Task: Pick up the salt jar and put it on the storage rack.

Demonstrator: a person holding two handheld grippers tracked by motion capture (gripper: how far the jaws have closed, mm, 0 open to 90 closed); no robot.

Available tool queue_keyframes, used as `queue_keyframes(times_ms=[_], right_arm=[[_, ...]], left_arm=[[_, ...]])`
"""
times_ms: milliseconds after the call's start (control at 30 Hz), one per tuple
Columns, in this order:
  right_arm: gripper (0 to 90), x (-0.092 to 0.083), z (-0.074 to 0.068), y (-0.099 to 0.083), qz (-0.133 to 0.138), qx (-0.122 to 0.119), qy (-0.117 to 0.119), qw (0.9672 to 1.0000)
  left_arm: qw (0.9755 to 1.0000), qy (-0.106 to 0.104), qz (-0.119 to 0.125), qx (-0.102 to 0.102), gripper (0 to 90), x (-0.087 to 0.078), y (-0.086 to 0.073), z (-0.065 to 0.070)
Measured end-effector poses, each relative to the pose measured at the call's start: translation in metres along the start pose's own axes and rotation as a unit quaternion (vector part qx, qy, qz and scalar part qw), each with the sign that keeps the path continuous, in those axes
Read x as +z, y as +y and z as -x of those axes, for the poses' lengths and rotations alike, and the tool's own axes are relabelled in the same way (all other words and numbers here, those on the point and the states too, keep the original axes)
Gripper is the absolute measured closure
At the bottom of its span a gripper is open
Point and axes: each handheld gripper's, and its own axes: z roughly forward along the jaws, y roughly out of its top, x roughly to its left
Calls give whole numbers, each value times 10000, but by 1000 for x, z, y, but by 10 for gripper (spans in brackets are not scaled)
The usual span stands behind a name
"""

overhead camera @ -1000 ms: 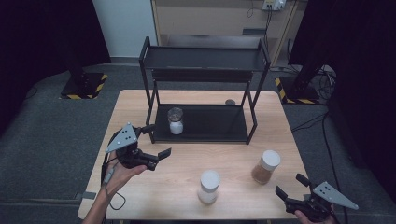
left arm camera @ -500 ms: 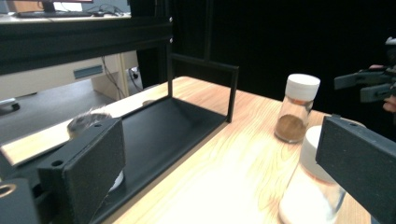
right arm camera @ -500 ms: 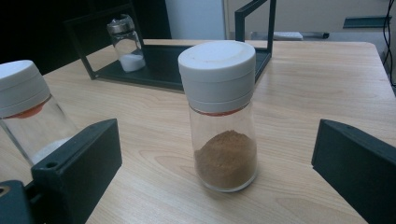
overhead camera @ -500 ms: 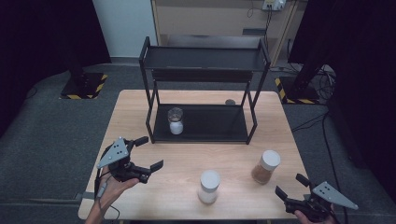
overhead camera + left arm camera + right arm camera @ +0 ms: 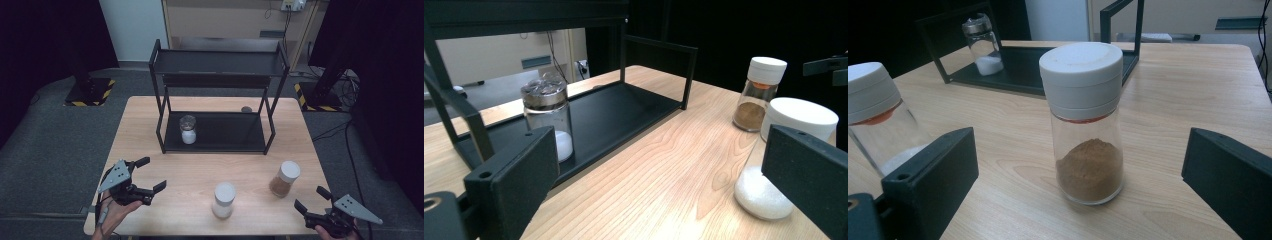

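Observation:
A black two-tier rack [image 5: 220,70] stands at the back of the wooden table [image 5: 200,165]. On its lower shelf sits a small silver-lidded jar of white powder [image 5: 188,129] [image 5: 547,117] [image 5: 982,44]. Two white-capped jars stand in front: one with white grains [image 5: 223,199] [image 5: 785,157] [image 5: 877,116], one with brown powder [image 5: 284,178] [image 5: 1087,120] [image 5: 758,92]. My left gripper [image 5: 151,176] is open near the front left corner, holding nothing. My right gripper [image 5: 311,200] is open at the front right, jaws wide toward the brown jar, apart from it.
A small dark round object [image 5: 246,109] lies on the table behind the rack's right side. Grey carpet surrounds the table. Black stands with yellow-striped bases [image 5: 87,95] sit on the floor at the back left and right. A wooden cabinet [image 5: 235,20] stands behind.
My left gripper has drawn back from the rack toward the table's front left corner. The right gripper and the jars have stayed put.

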Motion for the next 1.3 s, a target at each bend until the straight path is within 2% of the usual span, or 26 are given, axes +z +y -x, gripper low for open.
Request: queue_keyframes(times_ms=[600,767,867,1000,1167,1300], right_arm=[[20,0,0,0,-2,-15,12,10000],[20,0,1,0,10,-12,26,10000],[21,1,1,0,5,-32,40,10000],[20,1,1,0,2,-31,51,10000],[20,2,1,0,-8,-26,53,10000],[20,2,1,0,-3,-22,49,10000]], left_arm=[[9992,393,28,-119,12,-18,-43,-1],[9987,477,2,-182,12,-22,-54,-6],[9984,548,-22,-153,12,-23,-57,-6],[9979,620,66,-173,6,-25,-62,-7],[9975,678,36,-196,0,-28,-63,-8],[9973,726,-9,-124,0,-27,-62,-6]])
